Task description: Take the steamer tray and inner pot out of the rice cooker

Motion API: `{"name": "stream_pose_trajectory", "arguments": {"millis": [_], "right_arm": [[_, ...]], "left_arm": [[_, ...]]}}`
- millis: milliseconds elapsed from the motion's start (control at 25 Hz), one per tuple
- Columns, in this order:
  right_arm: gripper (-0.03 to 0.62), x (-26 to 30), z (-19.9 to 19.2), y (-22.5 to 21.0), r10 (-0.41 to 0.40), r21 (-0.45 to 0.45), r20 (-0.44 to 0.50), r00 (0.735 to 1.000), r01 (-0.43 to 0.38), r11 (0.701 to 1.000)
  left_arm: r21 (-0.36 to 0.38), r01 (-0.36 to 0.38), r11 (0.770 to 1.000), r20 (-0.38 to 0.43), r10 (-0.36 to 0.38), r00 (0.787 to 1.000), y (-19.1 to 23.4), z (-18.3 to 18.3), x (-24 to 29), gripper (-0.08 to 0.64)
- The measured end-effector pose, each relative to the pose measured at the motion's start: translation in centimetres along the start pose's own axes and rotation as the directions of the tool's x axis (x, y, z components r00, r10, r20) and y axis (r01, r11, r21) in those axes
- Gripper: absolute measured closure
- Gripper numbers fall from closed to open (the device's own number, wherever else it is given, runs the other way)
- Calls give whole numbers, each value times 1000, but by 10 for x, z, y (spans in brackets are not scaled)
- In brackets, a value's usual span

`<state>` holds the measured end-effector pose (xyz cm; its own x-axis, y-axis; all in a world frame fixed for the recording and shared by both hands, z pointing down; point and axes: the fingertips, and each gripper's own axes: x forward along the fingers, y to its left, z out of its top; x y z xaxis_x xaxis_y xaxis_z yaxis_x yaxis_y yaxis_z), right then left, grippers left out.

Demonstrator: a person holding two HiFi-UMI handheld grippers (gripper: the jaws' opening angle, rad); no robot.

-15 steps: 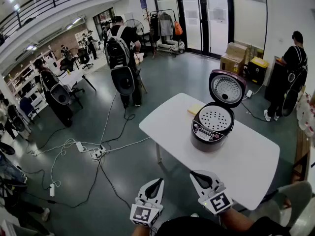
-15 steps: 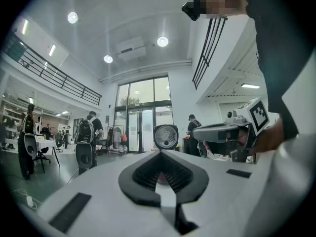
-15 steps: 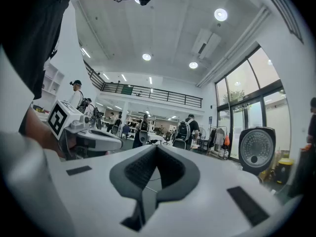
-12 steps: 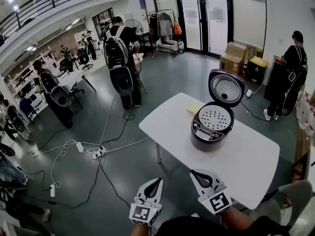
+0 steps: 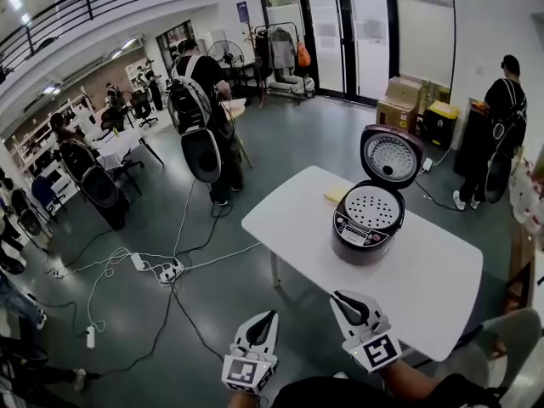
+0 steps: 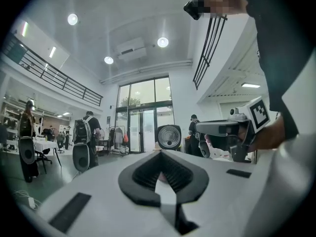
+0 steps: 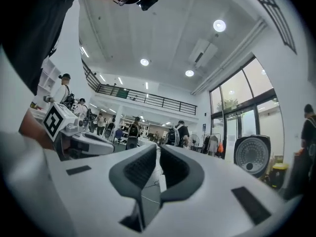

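Trouble looks likeliest at the first grasp. The left tool [image 5: 269,316] and right tool [image 5: 342,297] are low at 6 o'clock in the head view, near the front edge of the counter [image 5: 289,215] and well apart from the rice cooker [image 5: 365,238]. The cooker stands on the counter at roughly 1 o'clock from them. Each tool's own view shows its jaws closed with nothing between them, so both need to open before they arrive. A closed tip reaching the cooker would probably just push it.

The steamer tray [image 5: 372,206] is a pale perforated disc seated in the cooker's mouth. The inner pot is presumably beneath it and is hidden. The tray seems to offer only a thin rim, so a shallow bite could slip and drop it back crooked, or tip it against the pot.

The lid [image 5: 392,155] stands upright at the cooker's 12 o'clock side. A tray lifted towards it could knock it, and the lid might swing down onto a tool.

If the pot fits snugly, pulling with one tool may drag the whole cooker across the smooth counter unless the other tool steadies the body.

A yellow item [image 5: 337,193] lies at the cooker's 10 o'clock, so the set-down spot should avoid it
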<state>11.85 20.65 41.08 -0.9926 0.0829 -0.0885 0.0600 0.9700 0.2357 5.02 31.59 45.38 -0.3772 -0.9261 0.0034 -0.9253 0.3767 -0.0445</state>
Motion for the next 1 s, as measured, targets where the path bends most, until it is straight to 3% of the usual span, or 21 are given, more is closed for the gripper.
{"name": "stream_pose_trajectory", "arguments": {"millis": [80,360,440,680,1000], "right_arm": [[504,2,3,6,-21,14,23,1000,20,1000],[66,15,0,3,-170,62,44,984,167,984],[0,16,-7,-3,-221,61,38,975,219,974],[-2,25,-23,-6,-238,18,-46,970,239,971],[0,56,-43,-37,-244,-12,-93,965,244,970]], "left_arm": [[-7,3,1000,4,-3,1000,6,1,-2,496],[-37,-48,998,23,49,999,40,-2,-9,-1],[-35,-63,997,28,64,998,50,-4,-10,-34],[-39,-51,998,16,51,999,71,-13,2,-34],[-76,-28,997,-19,27,999,93,-24,63,-34]]}}
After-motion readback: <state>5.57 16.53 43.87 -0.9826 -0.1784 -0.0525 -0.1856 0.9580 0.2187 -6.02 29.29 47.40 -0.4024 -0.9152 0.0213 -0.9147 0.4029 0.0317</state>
